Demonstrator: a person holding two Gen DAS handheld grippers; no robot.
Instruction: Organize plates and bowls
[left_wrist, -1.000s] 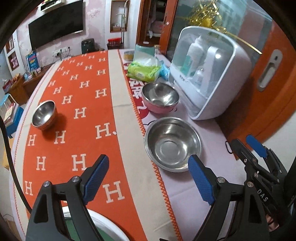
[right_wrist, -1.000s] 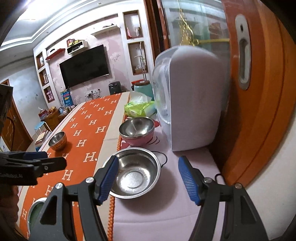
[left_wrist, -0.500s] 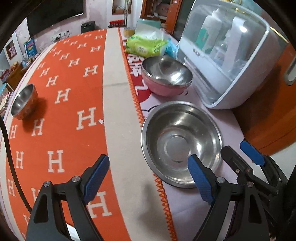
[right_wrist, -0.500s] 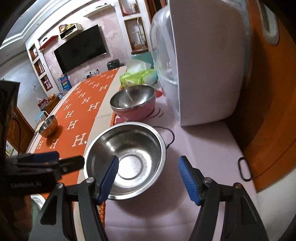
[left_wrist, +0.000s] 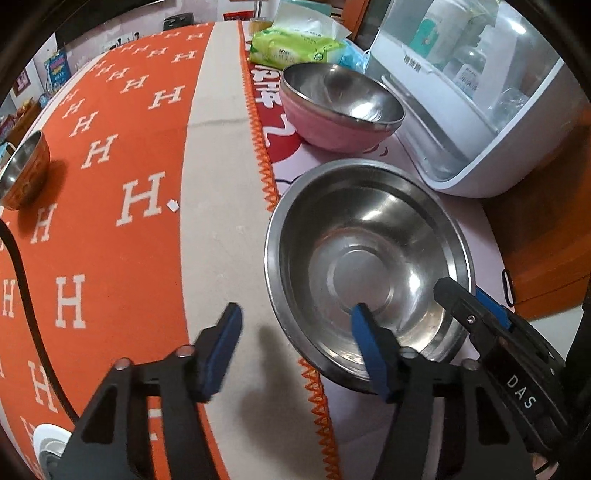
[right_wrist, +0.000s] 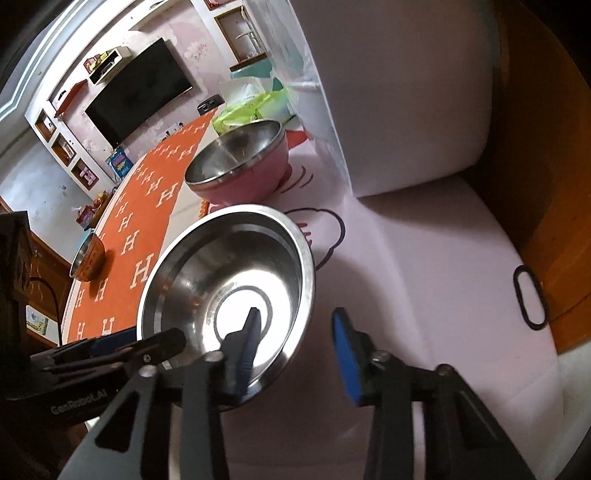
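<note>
A large steel bowl (left_wrist: 369, 258) sits on the pale mat; it also shows in the right wrist view (right_wrist: 229, 269). My left gripper (left_wrist: 295, 332) is open and straddles the bowl's near-left rim, one finger inside, one outside. My right gripper (right_wrist: 295, 332) is open and straddles the bowl's right rim the same way. Behind stands a pink bowl with a steel lining (left_wrist: 340, 107), also in the right wrist view (right_wrist: 240, 162). A small steel bowl (left_wrist: 22, 173) sits far left on the orange cloth and shows in the right wrist view (right_wrist: 86, 258).
A white cabinet with a clear door (left_wrist: 472, 92) stands right of the bowls. A green wipes pack (left_wrist: 295, 48) lies behind the pink bowl. A white plate rim (left_wrist: 48, 443) shows at the lower left. An orange door (right_wrist: 546, 147) is at the right.
Both grippers have moved down and in toward the large steel bowl and now straddle its rim on opposite sides. The jaws stay open.
</note>
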